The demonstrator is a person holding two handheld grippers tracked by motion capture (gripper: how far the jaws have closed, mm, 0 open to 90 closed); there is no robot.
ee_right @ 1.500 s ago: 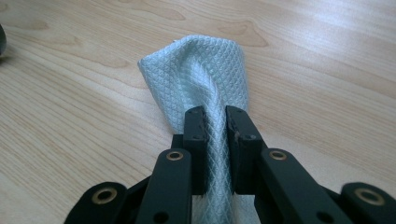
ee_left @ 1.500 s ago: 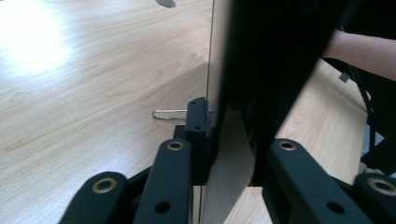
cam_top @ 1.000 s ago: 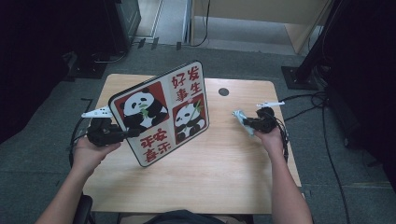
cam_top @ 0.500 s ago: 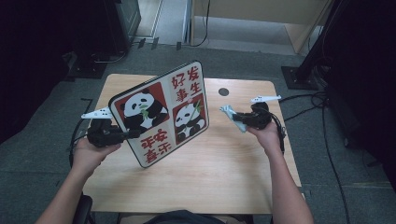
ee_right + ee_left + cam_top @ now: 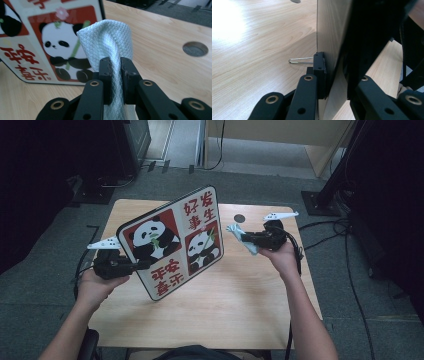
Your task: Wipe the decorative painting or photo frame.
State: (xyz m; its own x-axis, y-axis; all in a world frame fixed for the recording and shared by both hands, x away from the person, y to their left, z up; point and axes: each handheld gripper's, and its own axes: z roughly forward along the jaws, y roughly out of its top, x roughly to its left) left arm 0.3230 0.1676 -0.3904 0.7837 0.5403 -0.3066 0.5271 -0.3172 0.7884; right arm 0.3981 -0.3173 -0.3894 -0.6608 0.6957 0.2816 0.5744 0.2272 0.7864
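Left gripper (image 5: 131, 266): sits at the left of the high view, level, jaws clamped on the lower left edge of the panda board (image 5: 172, 241). In the left gripper view the pads (image 5: 320, 75) pinch the board's (image 5: 332, 37) thin edge, one on each face.
Board attitude: raised off the surface (image 5: 220, 300) and tilted, printed face turned up and toward the person, upper corner reaching to the upper centre of the frame. Judged reason: an edge grip leaves the whole printed face free for wiping and presents it toward the other hand.
Wire clip (image 5: 300, 60): a thin metal loop lies on the surface just beyond the left pads; its purpose cannot be told.
Cloth (image 5: 243, 239): a pale, quilt-textured wipe, bunched and pinched in the right jaws, right of centre in the high view and just beside the board's right edge, not touching it. In the right gripper view the cloth (image 5: 110, 45) bulges out ahead of the pads (image 5: 106, 72). Judged reason: the protruding fold gives a soft contact area, so the black jaws stay off the print.
Right gripper (image 5: 241, 237): at the right of the frame, aimed left toward the board, jaws clenched on the cloth, held clear above the surface.
Cable hole (image 5: 240, 218): a round opening in the surface at the upper centre right, behind the cloth.
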